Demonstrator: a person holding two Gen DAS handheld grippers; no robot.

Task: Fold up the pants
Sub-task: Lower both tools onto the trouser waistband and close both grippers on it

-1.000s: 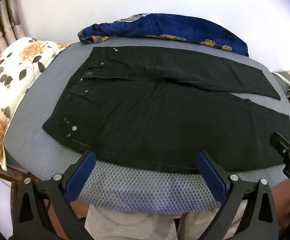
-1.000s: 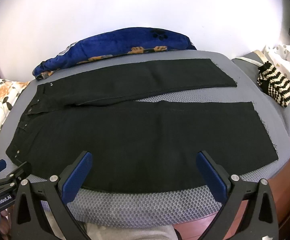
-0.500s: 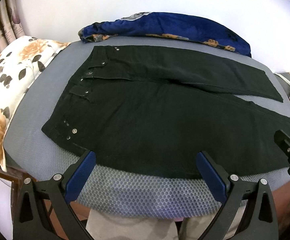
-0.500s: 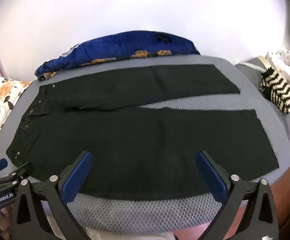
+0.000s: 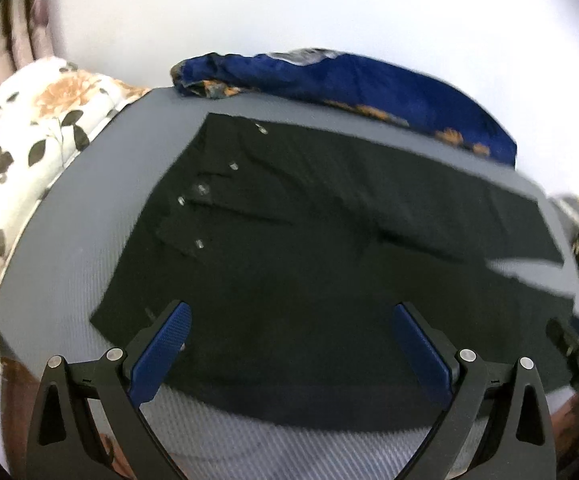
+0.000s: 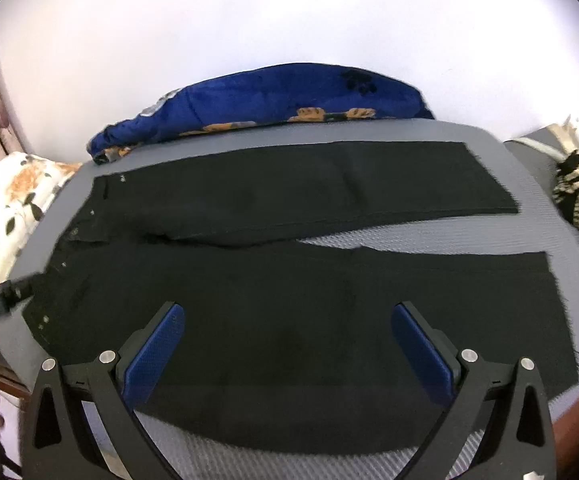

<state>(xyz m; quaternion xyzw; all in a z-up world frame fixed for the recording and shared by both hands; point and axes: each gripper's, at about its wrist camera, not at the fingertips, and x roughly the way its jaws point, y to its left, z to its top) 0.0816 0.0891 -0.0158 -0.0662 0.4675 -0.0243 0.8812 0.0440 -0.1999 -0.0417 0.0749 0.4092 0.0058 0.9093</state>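
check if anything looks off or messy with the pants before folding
Nothing stands out. The black pants lie flat on the grey mat, legs slightly apart. The hems look a little frayed, no more. Both the left gripper and the right gripper are open and hold nothing.

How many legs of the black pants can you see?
2. The far leg lies near the blue blanket. The near leg lies by the open right gripper. None looks hidden.
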